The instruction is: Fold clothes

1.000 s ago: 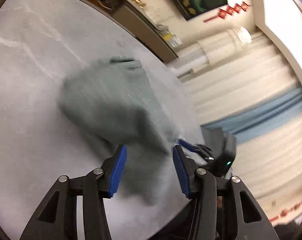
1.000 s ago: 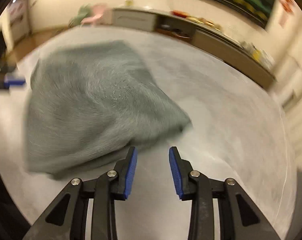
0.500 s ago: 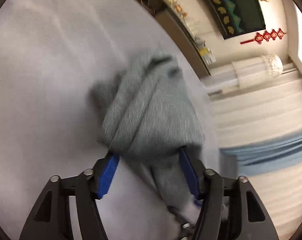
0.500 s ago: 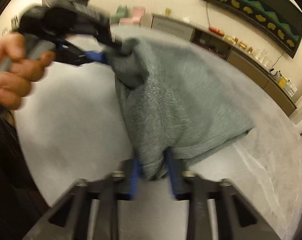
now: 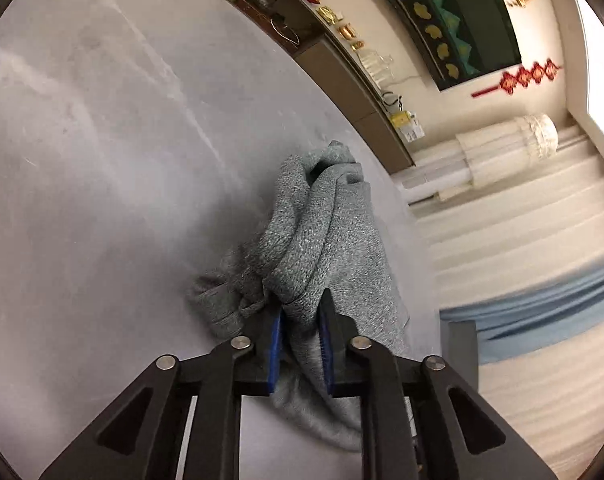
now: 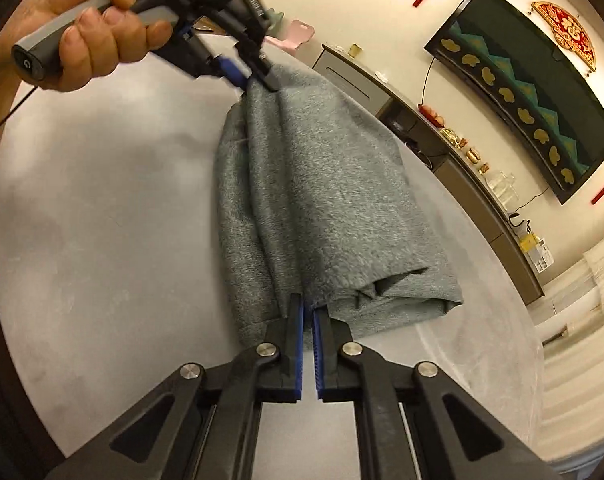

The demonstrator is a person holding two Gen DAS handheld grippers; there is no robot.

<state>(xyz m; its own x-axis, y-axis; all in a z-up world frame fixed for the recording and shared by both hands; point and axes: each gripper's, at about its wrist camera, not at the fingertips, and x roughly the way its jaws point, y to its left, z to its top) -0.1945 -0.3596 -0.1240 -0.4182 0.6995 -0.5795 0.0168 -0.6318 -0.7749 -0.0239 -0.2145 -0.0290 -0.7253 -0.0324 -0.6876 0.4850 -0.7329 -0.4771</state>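
Observation:
A grey fleece garment hangs stretched between both grippers above the round grey table. My right gripper is shut on its near edge. My left gripper, held by a hand, is shut on the far edge at the upper left. In the left wrist view the left gripper pinches a thick bunch of the garment, whose rest droops onto the table. A folded hem of the cloth lies at the right in the right wrist view.
A low dark sideboard with small ornaments runs along the wall behind the table. A dark wall panel hangs above it. Pale curtains stand beyond the table's right edge. A pink chair sits far back.
Both grippers went from open near the flat garment to shut on its edges. They have lifted it off the table and drawn it taut between them.

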